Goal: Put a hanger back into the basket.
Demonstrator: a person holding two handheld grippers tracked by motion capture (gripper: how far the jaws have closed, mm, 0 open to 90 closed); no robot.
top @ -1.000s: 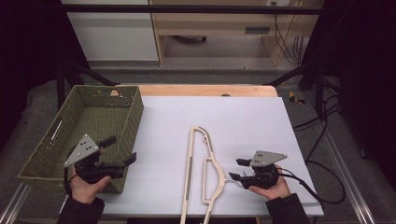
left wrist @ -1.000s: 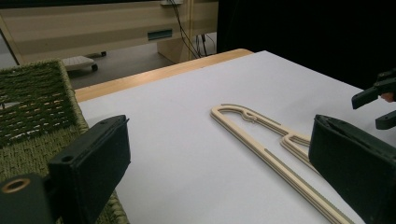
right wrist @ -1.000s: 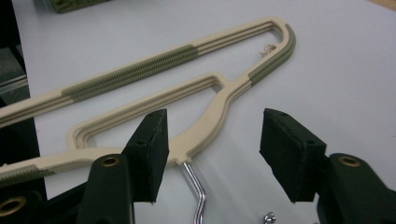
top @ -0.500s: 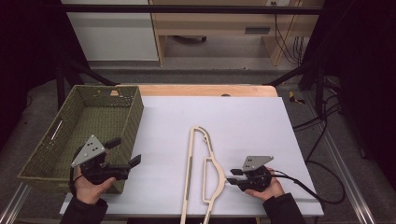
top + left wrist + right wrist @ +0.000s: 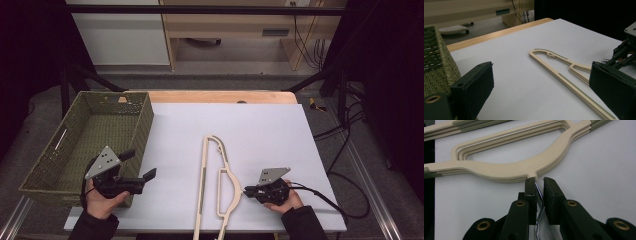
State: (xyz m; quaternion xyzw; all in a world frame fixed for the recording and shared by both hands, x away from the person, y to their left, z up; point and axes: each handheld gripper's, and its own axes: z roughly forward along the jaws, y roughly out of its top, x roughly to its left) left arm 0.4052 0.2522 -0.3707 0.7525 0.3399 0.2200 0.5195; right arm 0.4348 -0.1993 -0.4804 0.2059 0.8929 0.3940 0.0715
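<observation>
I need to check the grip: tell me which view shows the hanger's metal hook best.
The right gripper view: the metal hook runs close-up between the right gripper jaws, which have just been closing, up to the hanger. In the high view the gripper covers the hook. The left gripper view shows the hanger, its hook too small to tell.

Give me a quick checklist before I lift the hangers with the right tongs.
1. Hook between the right tongs: ok; they have just been closing.
2. Both pads pressing the hook: not ok, there is a gap at one pad.
3. Hangers flat on the table: ok.
4. Left tongs open, clear of the hangers: ok.
5. Basket has room: ok.
</observation>
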